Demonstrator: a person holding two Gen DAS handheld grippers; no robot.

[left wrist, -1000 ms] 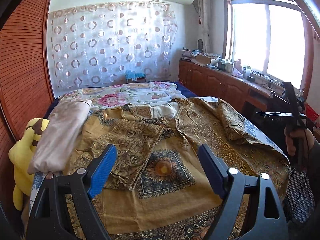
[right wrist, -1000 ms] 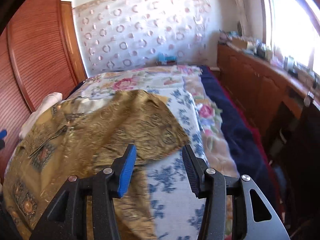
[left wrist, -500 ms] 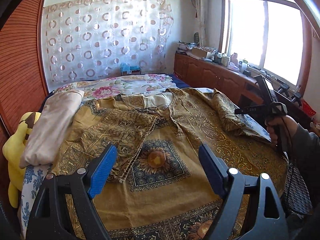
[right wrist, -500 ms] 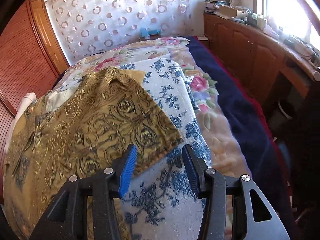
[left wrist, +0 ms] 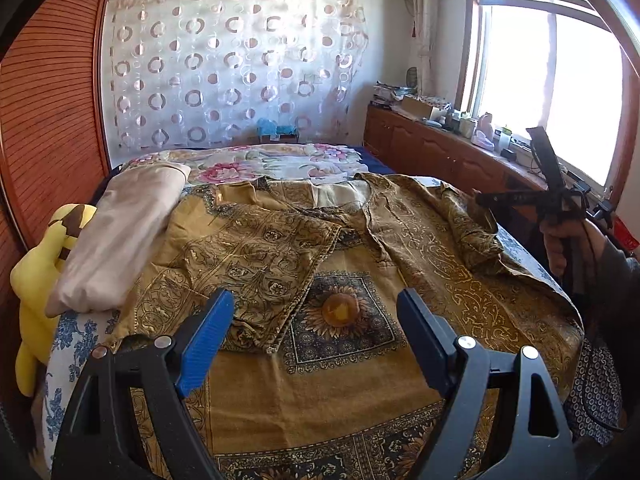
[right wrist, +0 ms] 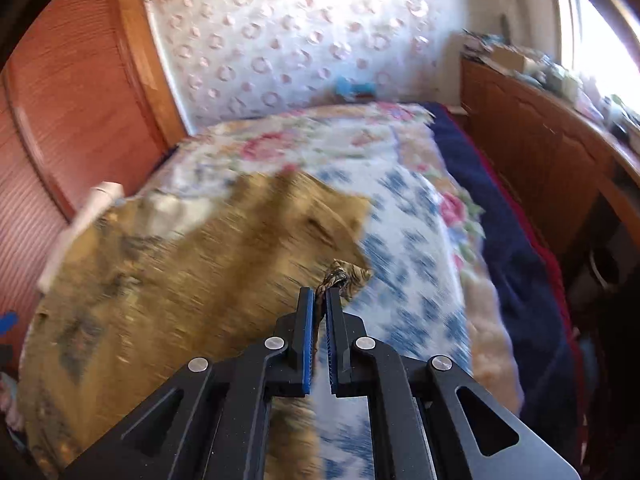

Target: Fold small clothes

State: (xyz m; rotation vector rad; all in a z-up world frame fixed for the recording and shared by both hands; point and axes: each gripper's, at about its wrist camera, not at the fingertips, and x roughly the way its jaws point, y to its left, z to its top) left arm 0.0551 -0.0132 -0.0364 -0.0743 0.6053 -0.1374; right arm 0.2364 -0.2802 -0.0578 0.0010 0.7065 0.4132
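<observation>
Gold shirt (left wrist: 360, 280) is lying with one sleeve folded in; right claw (right wrist: 320, 300) is pinching the other sleeve; left claw (left wrist: 316, 332) is hanging open.

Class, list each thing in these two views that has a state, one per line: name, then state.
Left hand-held gripper: open, holding nothing.
Right hand-held gripper: shut on the shirt's sleeve edge.
Gold patterned shirt: spread on the bed, one sleeve folded inward.
Beige garment: folded.

We see a gold, sunflower-patterned garment (left wrist: 340, 312) on a blue-and-white floral sheet (right wrist: 408, 216), beside a yellow plush (left wrist: 36, 280).
</observation>
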